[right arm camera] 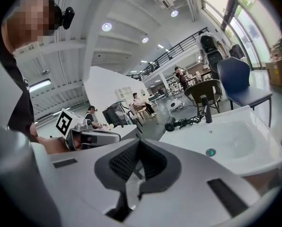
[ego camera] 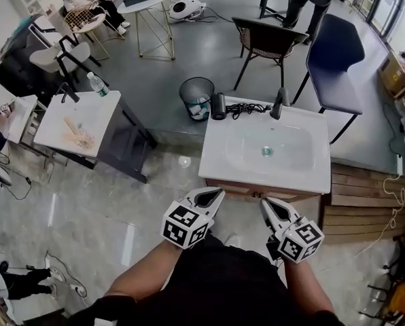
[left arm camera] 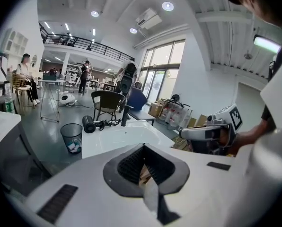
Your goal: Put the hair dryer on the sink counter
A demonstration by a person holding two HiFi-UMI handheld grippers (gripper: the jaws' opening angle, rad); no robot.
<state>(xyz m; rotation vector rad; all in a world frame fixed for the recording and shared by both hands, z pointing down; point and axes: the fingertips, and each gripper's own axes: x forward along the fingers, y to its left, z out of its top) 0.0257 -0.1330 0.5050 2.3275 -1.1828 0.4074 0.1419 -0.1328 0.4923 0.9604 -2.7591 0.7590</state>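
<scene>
The black hair dryer [ego camera: 219, 106] lies on the back left corner of the white sink counter [ego camera: 257, 175], its cord coiled beside the black faucet [ego camera: 278, 104]. It also shows small in the left gripper view as the hair dryer [left arm camera: 88, 124] and in the right gripper view as the hair dryer [right arm camera: 170, 126]. My left gripper [ego camera: 213, 195] is held close to my body just short of the counter's near edge, jaws together and empty. My right gripper [ego camera: 267, 206] hovers beside it, also shut with nothing in it. Both are far from the dryer.
A mesh trash bin [ego camera: 196, 97] stands left of the counter. Behind the counter are a black chair [ego camera: 263, 43] and a blue chair [ego camera: 335, 60]. A white side table [ego camera: 77, 121] with a bottle is at the left. Wooden decking [ego camera: 365, 202] lies right.
</scene>
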